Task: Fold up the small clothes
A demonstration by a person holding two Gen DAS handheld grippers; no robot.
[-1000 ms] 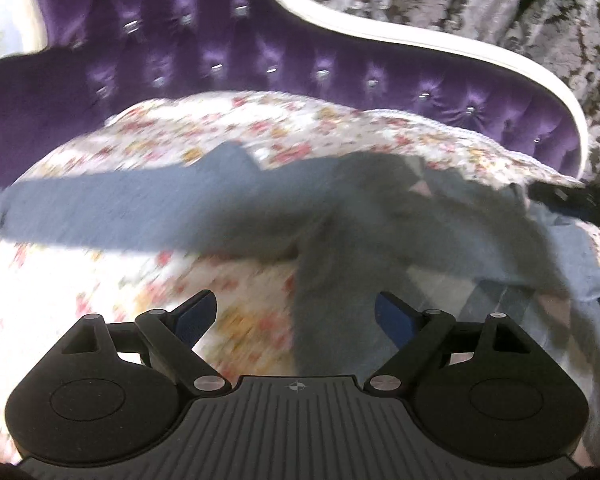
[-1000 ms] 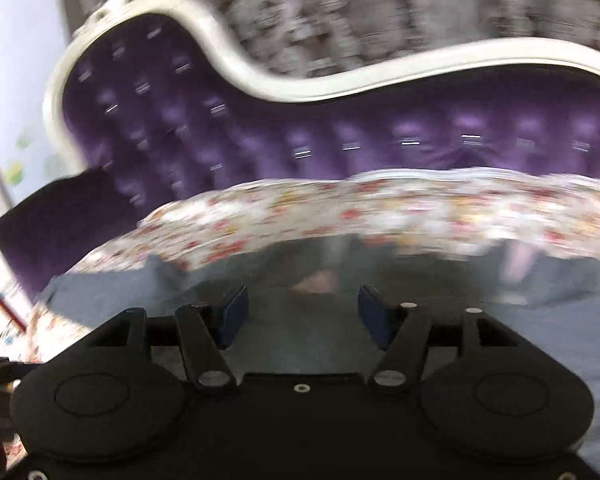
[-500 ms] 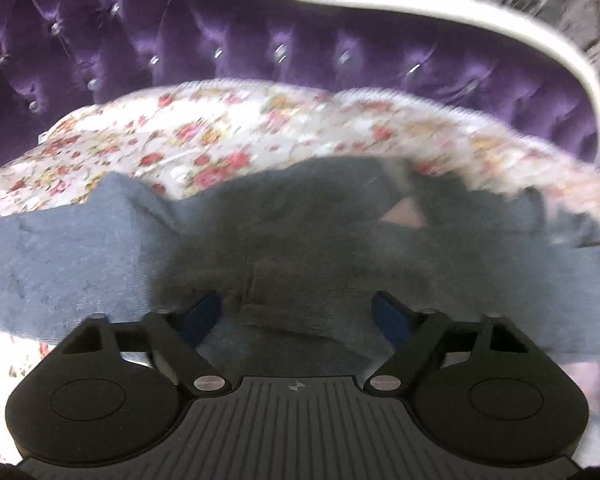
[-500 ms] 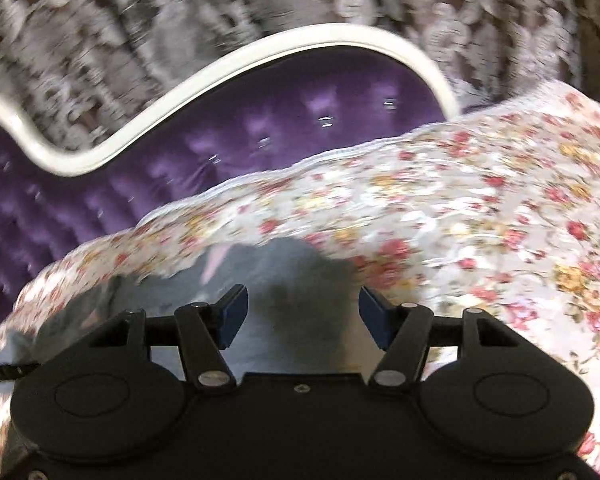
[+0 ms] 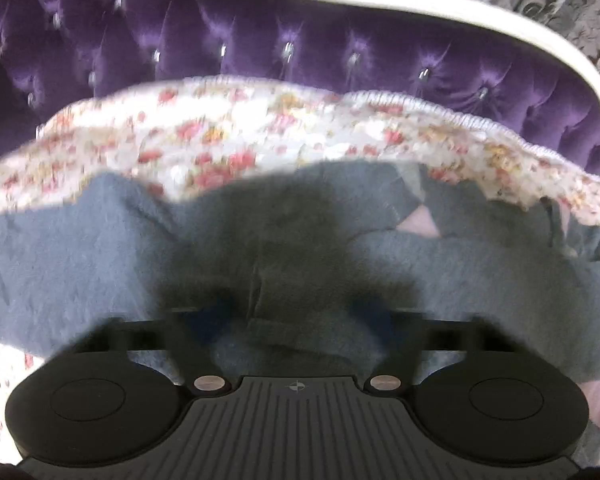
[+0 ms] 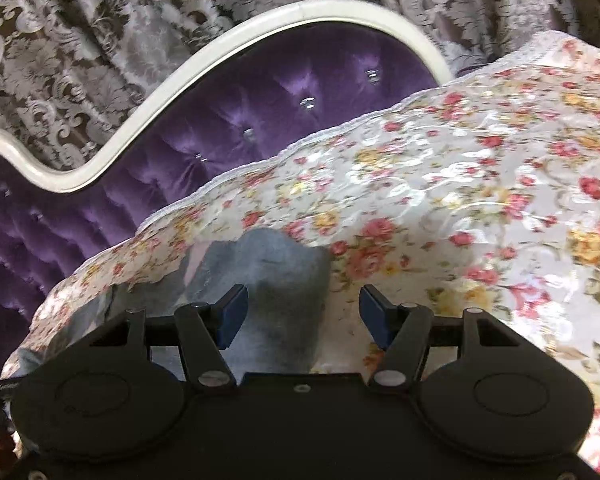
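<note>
**Left jaws closing on sweater hem, right gripper standing by**

Left wrist view: soft blue-grey fuzzy knit sweater (image 5: 100,264) lies spread across the white floral-print bedspread (image 5: 236,136), with the purple tufted velvet headboard (image 5: 260,36) behind it. Left gripper (image 5: 300,320) is down in the fabric. Its jaws have just been closing, and a bunched ridge of knit sits between them. Fingers are blurred and half buried in shadow, so I can't tell whether the pads are pressing yet. A pink patch shows near the neckline, probably a lining or label.

Right wrist view: right gripper (image 6: 302,310) hovers with jaws apart, nothing clamped. One end of the sweater (image 6: 268,264) lies under and between the fingers, its edge ending just inside the right blue pad (image 6: 374,314). The rest is bare bedspread (image 6: 460,184). Grey damask curtain (image 6: 100,40) hangs behind the headboard.

Handling, my read: light, limp and stretchy, with no stiffness. It'll sag and drag, and the fuzzy surface should grip the pads well. Pinch at the hem or a sleeve edge, through both layers, not mid-panel.

Containers: none in view.
</note>
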